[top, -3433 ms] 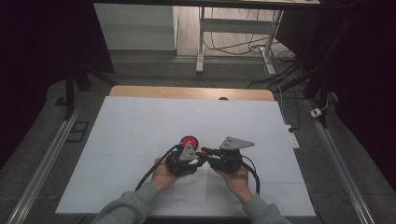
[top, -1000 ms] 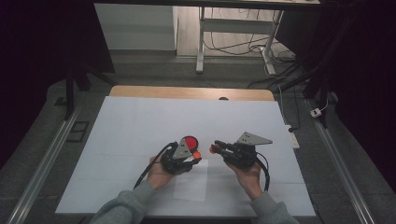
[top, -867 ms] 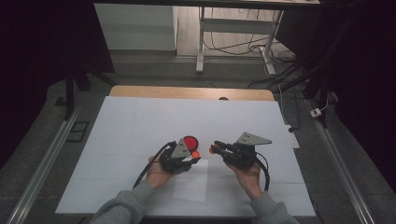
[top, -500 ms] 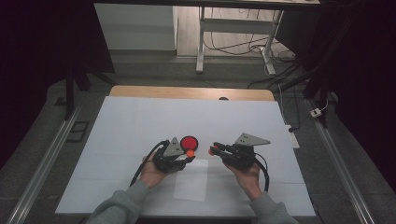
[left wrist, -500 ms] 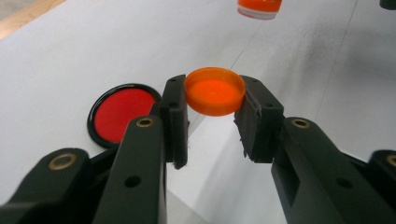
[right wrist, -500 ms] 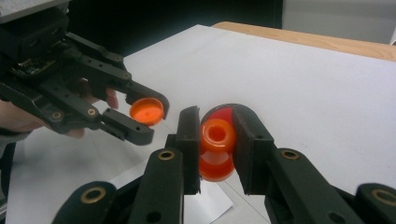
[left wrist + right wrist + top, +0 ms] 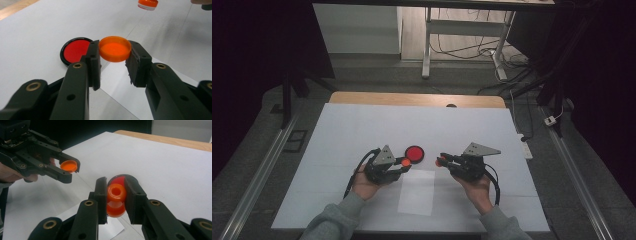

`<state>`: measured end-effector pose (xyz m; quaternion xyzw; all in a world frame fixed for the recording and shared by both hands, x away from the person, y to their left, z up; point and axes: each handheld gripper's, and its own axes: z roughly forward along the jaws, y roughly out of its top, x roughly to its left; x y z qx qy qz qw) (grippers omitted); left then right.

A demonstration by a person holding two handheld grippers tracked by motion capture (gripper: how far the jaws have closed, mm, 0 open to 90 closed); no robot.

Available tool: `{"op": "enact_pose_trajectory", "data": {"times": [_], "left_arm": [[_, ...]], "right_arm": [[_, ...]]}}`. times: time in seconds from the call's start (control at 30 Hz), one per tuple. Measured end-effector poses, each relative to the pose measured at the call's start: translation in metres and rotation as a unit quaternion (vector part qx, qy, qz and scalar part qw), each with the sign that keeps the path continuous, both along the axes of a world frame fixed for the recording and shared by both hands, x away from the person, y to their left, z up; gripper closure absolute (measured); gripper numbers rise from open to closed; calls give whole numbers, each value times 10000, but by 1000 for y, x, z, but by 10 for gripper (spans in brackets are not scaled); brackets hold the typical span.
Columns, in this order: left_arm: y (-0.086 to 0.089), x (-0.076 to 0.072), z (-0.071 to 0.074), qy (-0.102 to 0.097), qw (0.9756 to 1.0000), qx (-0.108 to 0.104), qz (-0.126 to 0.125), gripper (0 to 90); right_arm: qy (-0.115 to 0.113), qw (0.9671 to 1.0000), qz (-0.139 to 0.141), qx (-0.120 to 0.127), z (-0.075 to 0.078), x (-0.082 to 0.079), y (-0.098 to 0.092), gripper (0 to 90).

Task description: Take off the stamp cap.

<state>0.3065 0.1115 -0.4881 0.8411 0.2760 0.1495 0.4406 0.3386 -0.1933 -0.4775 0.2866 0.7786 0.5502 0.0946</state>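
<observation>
My left gripper [image 7: 403, 162] is shut on a shallow orange cap [image 7: 115, 48], held level just above the white sheet. In the right gripper view that cap [image 7: 68, 166] shows at the upper left, in the left gripper [image 7: 71, 170]. My right gripper [image 7: 443, 161] is shut on a small orange cylinder with a hole in its end [image 7: 116, 192]. The cylinder [image 7: 148, 3] also shows at the top of the left gripper view. A red disc with a black rim [image 7: 414, 153] lies flat between and just beyond the two grippers.
A white mat [image 7: 362, 125] covers the table, with a wooden strip [image 7: 412, 98] along its far edge. A smaller sheet of paper [image 7: 417, 192] lies near the front, between the hands. Cables and a stand's legs sit on the floor beyond the table.
The two grippers, close together at first, have drawn apart. Over the last second the left one has moved left with the cap; the right one has stayed put.
</observation>
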Motion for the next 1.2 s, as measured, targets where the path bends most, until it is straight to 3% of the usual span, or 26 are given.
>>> {"op": "enact_pose_trajectory", "data": {"times": [0.53, 1.2], "left_arm": [[41, -12, 0, 96, 9994, -78, 324, 648], [102, -35, -12, 252, 9949, -339, 913, 647]], "right_arm": [[-14, 10000, -27, -38, -1, 1, 0, 725], [-52, 10000, -5, 24, 1, 2, 0, 725]]}}
